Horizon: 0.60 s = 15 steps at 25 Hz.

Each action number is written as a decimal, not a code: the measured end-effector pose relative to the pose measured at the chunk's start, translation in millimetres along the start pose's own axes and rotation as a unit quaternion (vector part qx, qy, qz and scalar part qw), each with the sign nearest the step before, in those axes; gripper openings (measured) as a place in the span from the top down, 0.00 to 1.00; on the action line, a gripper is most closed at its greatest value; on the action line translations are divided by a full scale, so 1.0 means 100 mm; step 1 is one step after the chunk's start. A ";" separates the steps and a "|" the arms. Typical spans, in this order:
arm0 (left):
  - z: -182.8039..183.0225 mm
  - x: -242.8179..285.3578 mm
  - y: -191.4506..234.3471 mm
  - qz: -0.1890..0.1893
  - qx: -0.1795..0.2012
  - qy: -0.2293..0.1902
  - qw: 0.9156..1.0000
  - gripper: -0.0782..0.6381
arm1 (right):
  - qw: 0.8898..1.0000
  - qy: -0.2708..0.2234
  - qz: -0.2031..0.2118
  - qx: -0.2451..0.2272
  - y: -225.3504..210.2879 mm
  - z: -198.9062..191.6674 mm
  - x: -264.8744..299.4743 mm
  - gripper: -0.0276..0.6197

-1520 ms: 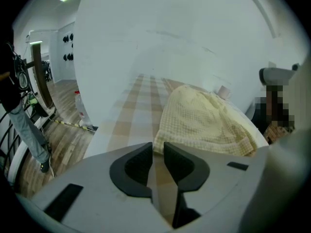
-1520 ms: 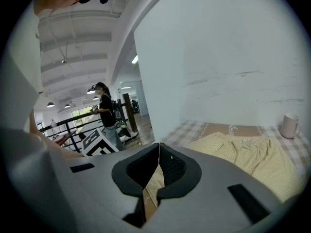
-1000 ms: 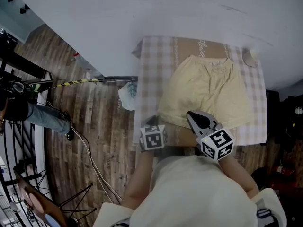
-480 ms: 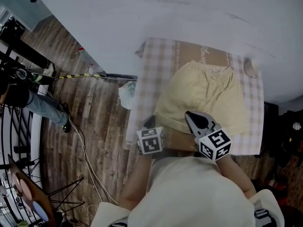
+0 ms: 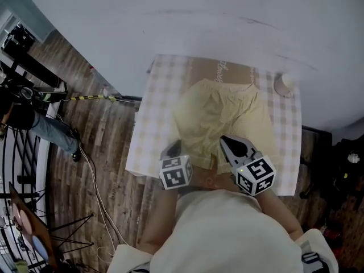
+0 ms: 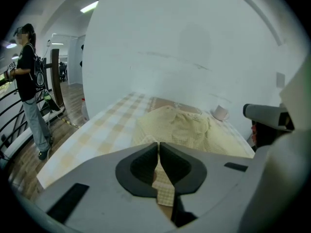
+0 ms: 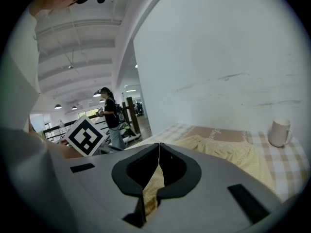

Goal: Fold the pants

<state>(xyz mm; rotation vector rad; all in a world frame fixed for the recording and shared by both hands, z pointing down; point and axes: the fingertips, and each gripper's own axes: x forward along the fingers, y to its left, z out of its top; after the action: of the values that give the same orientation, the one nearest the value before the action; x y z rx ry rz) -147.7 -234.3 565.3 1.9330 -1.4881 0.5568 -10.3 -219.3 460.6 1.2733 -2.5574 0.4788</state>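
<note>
Checked counter (image 5: 149, 104) by white wall (image 5: 199, 16), mid frame. Yellow pants (image 5: 219, 110) lie spread on it — no fold yet. Lower middle: left gripper (image 5: 170, 150) and right gripper (image 5: 229, 144) both pinch bottom edge of pants, jaws closed on cloth. Whole fold left, I think.

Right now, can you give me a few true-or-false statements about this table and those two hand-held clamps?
1. Pale yellow pants lie on a checked tablecloth. True.
2. The left gripper is wide open and empty. False: its jaws are closed on pants fabric.
3. A white mug stands near the table's far right corner, apart from the pants. True.
4. The right gripper is holding the mug. False: its jaws are closed on an edge of the pants, and the mug stands untouched.
</note>
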 end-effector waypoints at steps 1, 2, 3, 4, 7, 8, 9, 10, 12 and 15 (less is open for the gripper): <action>0.00 0.01 -0.11 0.001 0.002 -0.003 1.000 0.87 | 1.000 -0.002 -0.001 0.001 -0.10 -0.01 -0.09 0.95; 0.01 0.01 -0.22 0.002 0.005 -0.004 1.000 0.87 | 1.000 -0.004 -0.002 0.003 -0.19 -0.01 -0.17 0.95; 0.01 0.02 -0.32 0.002 0.008 -0.005 1.000 0.87 | 1.000 -0.006 -0.003 0.004 -0.28 -0.03 -0.25 0.95; 0.02 0.02 -0.43 0.001 0.011 -0.007 1.000 0.87 | 1.000 -0.008 -0.004 0.006 -0.35 -0.04 -0.32 0.95; 0.07 0.01 -0.77 -0.005 0.017 -0.015 1.000 0.87 | 1.000 -0.013 -0.005 0.011 -0.56 -0.07 -0.54 0.95; 0.09 0.00 -0.88 -0.009 0.018 -0.019 1.000 0.87 | 1.000 -0.014 -0.004 0.013 -0.61 -0.08 -0.60 0.95; 0.11 -0.01 -0.99 -0.011 0.018 -0.023 1.000 0.87 | 1.000 -0.015 -0.004 0.014 -0.67 -0.10 -0.67 0.95; 0.12 -0.01 -1.09 -0.013 0.019 -0.026 0.999 0.87 | 1.000 -0.015 -0.003 0.015 -0.72 -0.12 -0.73 0.95; 0.13 0.00 -1.29 -0.017 0.021 -0.031 0.999 0.87 | 1.000 -0.014 -0.002 0.016 -0.84 -0.17 -0.87 0.95; 0.10 0.02 -1.63 -0.027 0.028 -0.034 0.999 0.87 | 1.000 -0.014 -0.003 0.019 -1.01 -0.23 -1.08 0.95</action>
<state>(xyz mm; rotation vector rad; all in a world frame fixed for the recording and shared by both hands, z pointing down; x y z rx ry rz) 9.2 -216.3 523.3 2.0471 -1.4725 0.5179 136.2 -188.9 460.9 1.3091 -2.5776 0.5140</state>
